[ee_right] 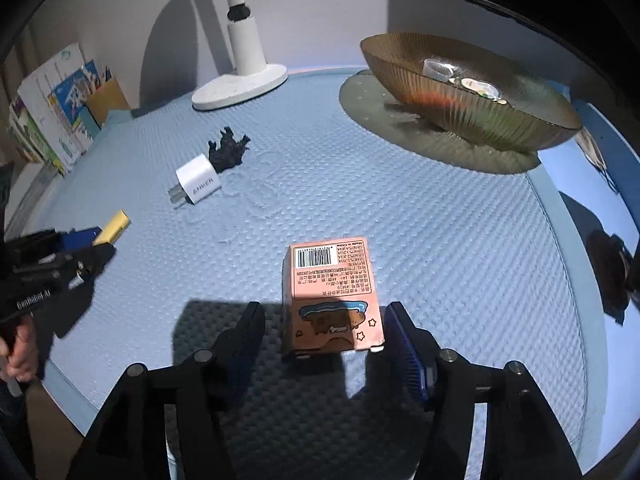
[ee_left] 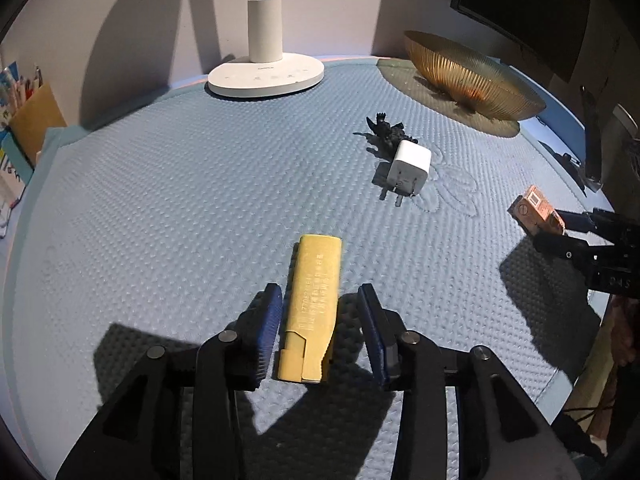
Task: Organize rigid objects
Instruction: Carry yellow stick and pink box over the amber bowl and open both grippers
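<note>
A long yellow box (ee_left: pixel 312 304) lies on the blue mat between the fingers of my left gripper (ee_left: pixel 318 300), which is open with a gap on each side. A pink box (ee_right: pixel 332 300) with a barcode lies between the fingers of my right gripper (ee_right: pixel 324 316), also open; the right finger is near the box, the left one apart. A white charger (ee_left: pixel 408 170) and a black toy figure (ee_left: pixel 386 132) lie together mid-mat; they also show in the right wrist view, the charger (ee_right: pixel 198 180) beside the figure (ee_right: pixel 228 150). The yellow box (ee_right: pixel 114 224) and the pink box (ee_left: pixel 536 210) show across views.
A gold ribbed bowl (ee_right: pixel 480 112) with small items stands at the back right on a round pad. A white lamp base (ee_left: pixel 266 74) stands at the back. Books and a card holder (ee_right: pixel 60 104) stand at the left edge. A dark monitor (ee_left: pixel 528 4) is at the back right.
</note>
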